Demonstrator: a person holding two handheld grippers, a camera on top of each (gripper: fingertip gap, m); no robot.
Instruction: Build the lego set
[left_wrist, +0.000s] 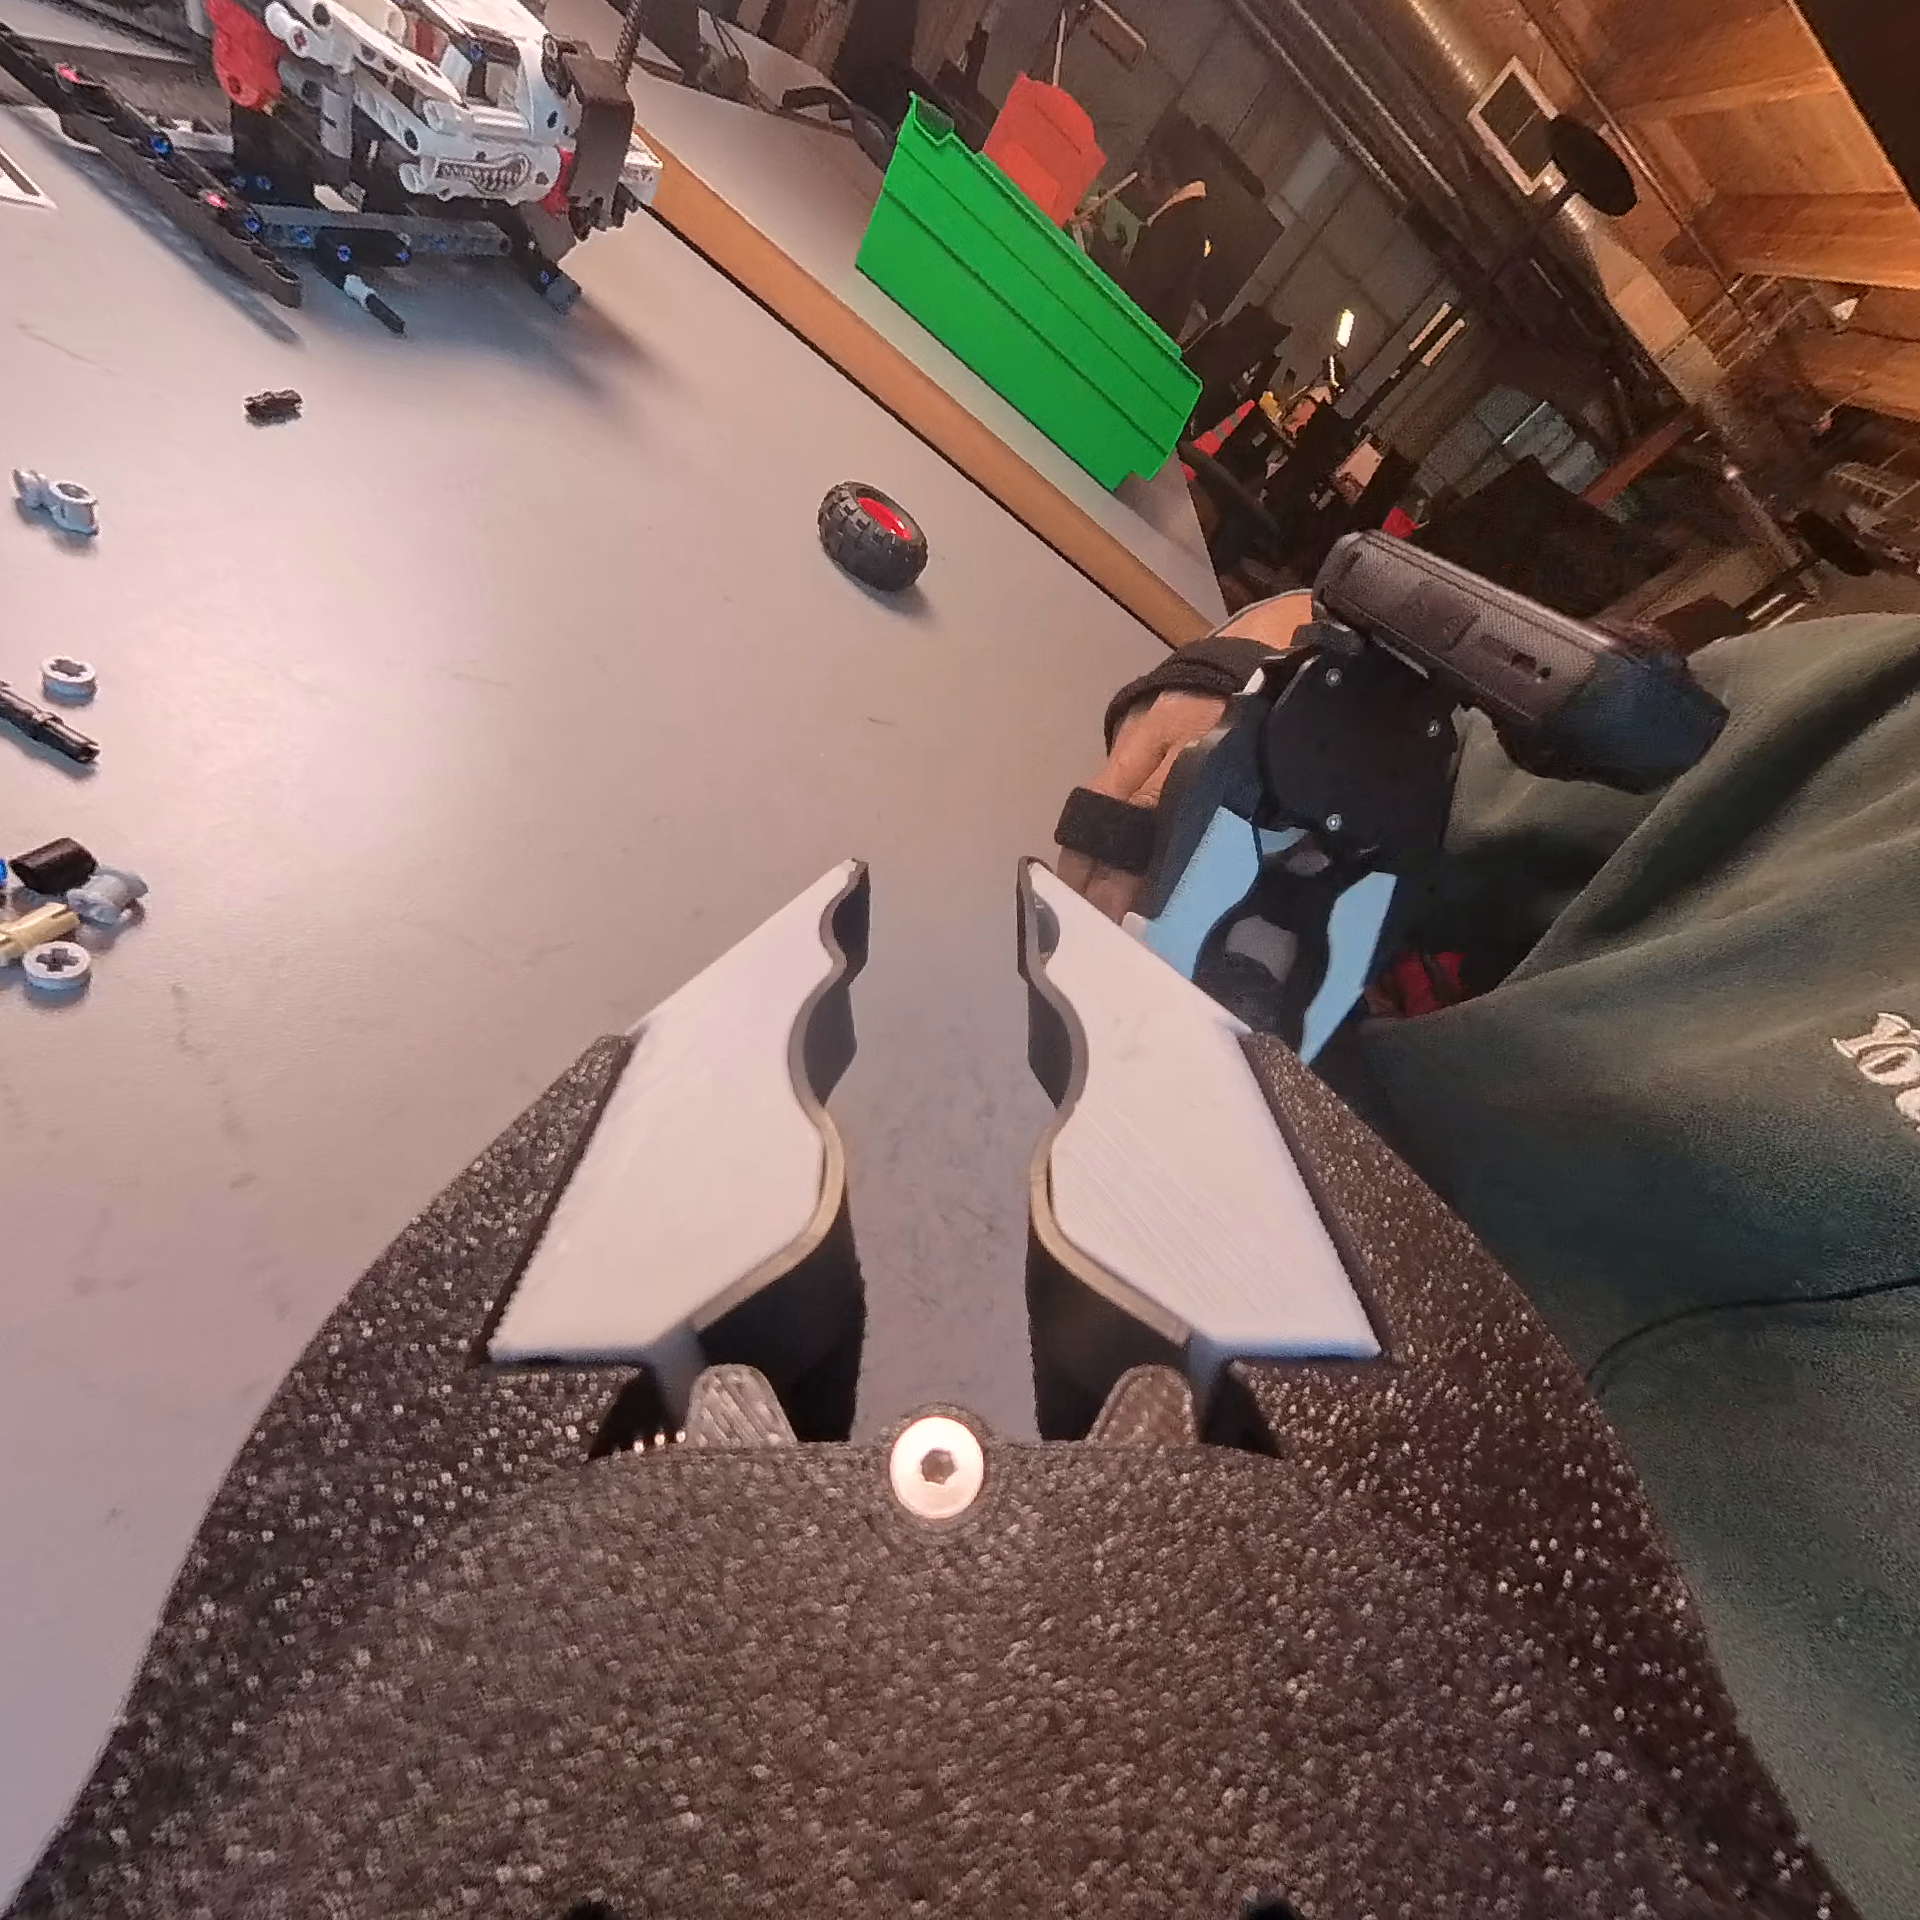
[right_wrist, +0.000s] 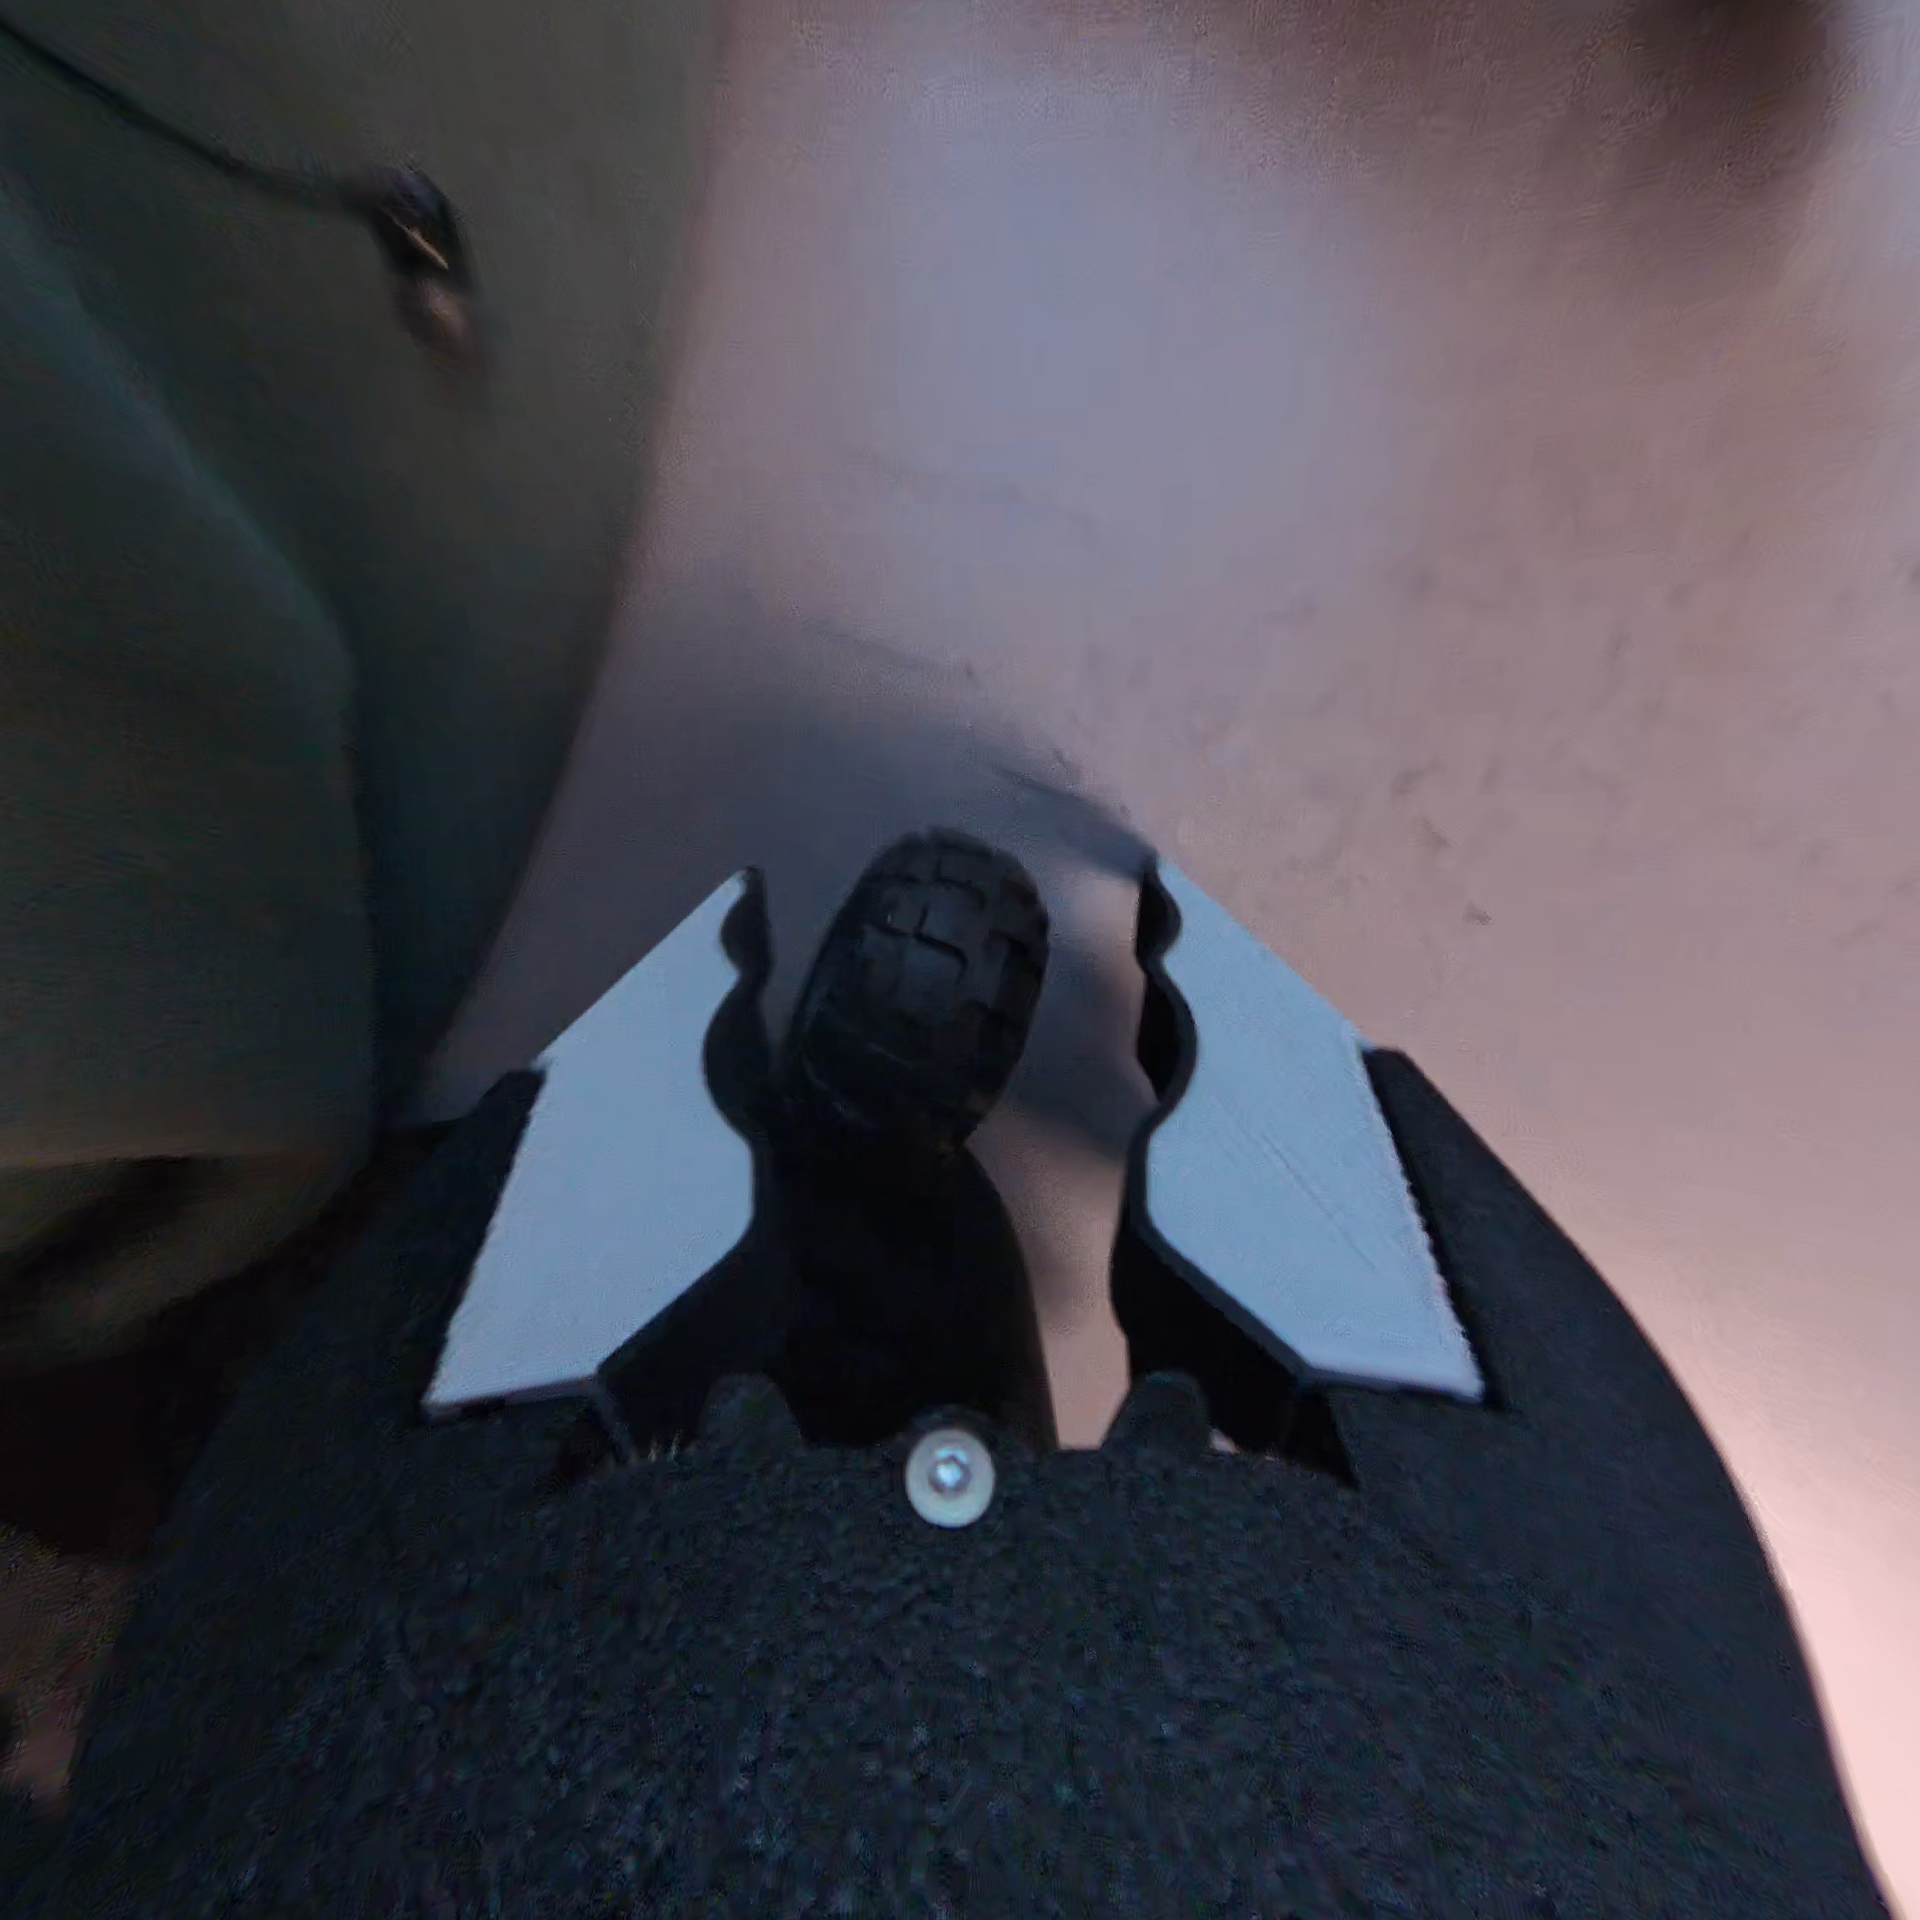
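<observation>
From the left wrist view, we see the left gripper (left_wrist: 943, 883) with its 2 grey fingers spread and nothing between them, hanging over the grey table (left_wrist: 499, 727); a black tyre with a red hub (left_wrist: 873, 535) lies on the table ahead of the tips, near the far edge; the half-built white, red and black lego vehicle (left_wrist: 416, 135) stands at the top left, with a long black beam (left_wrist: 145, 171) running past it; small loose pieces (left_wrist: 62, 914) are scattered along the left side, grey bushes, a black pin and a tan one among them; a green bin (left_wrist: 1023, 301) sits beyond the table edge; on the right, a person's strapped hand (left_wrist: 1143, 748) holds the right gripper (left_wrist: 1273, 951) close to a dark green sweatshirt (left_wrist: 1662, 1039).

Over to the right wrist view, which is blurred; the right gripper (right_wrist: 945, 883) has its fingers spread wide; a black knobbly tyre (right_wrist: 920, 987) sits between them, up against the left finger and apart from the other; we cannot tell whether it rests on the table (right_wrist: 1351, 520) or is carried; the green sweatshirt (right_wrist: 208, 623) fills the left side.
</observation>
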